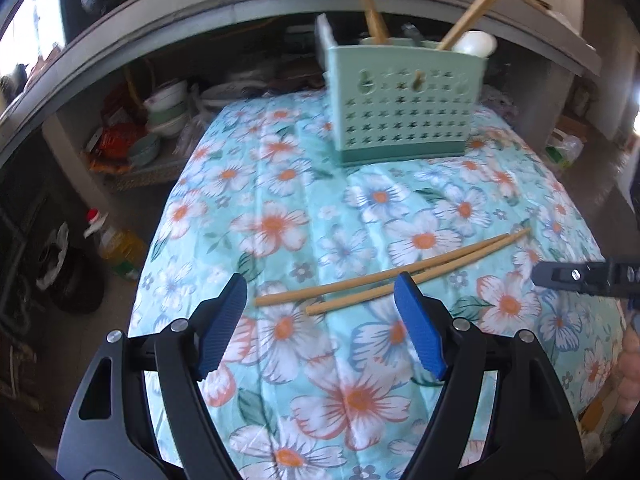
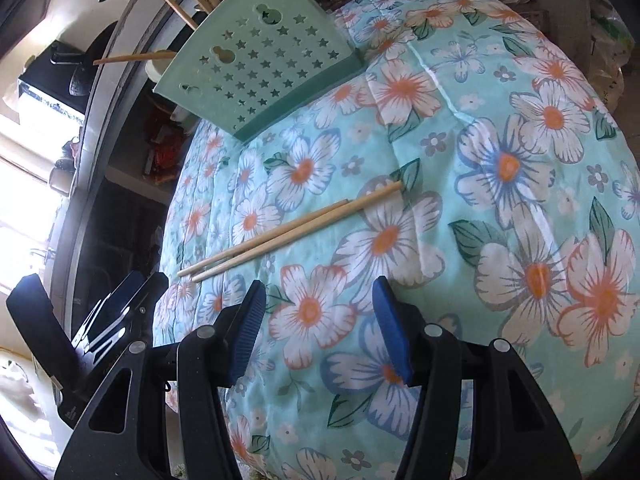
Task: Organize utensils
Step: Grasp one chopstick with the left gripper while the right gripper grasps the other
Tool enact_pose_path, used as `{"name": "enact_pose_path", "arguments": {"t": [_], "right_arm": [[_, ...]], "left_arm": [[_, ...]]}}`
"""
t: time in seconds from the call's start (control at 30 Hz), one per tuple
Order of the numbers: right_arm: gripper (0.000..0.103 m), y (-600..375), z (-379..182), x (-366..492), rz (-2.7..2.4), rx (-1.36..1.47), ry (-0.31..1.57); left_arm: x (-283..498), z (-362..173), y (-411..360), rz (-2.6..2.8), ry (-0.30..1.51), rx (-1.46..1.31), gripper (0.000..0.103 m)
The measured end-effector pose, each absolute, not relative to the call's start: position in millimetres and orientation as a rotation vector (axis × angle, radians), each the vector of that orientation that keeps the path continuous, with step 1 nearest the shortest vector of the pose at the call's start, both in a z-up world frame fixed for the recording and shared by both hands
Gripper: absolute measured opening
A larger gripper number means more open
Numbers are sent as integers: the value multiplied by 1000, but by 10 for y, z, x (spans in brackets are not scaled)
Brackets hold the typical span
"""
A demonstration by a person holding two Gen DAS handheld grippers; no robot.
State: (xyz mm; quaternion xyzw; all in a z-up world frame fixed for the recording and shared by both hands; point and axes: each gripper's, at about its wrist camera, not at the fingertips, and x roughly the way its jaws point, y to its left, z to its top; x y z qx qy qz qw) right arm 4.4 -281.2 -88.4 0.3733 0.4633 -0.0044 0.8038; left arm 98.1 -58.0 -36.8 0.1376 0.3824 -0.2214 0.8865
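Two wooden chopsticks (image 1: 384, 272) lie side by side on the floral tablecloth (image 1: 352, 360); they also show in the right wrist view (image 2: 288, 232). A green perforated utensil holder (image 1: 404, 100) stands at the far side, holding chopsticks and a white spoon; it also shows in the right wrist view (image 2: 260, 60). My left gripper (image 1: 320, 292) is open and empty, just above the chopsticks' near ends. My right gripper (image 2: 320, 296) is open and empty, a little short of the chopsticks. Its tip shows at the right edge of the left view (image 1: 580, 276).
A shelf beyond the table holds stacked bowls (image 1: 168, 108) and packets. An oil bottle (image 1: 116, 240) stands on the floor at left. A grey counter edge (image 1: 200, 12) runs above the shelf. The left gripper shows at lower left in the right view (image 2: 112, 312).
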Motion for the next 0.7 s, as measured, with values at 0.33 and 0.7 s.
{"name": "enact_pose_path", "arguments": {"t": [0.33,0.7], "right_arm": [[54,-3005,-1043,-39,12,974,951],[54,-3185,-1125,-161,36,1060,918]], "left_arm": [[615,-555,-1218,-654,585,636,53],[530,-994,-1580,-693,479,1018,19]]}}
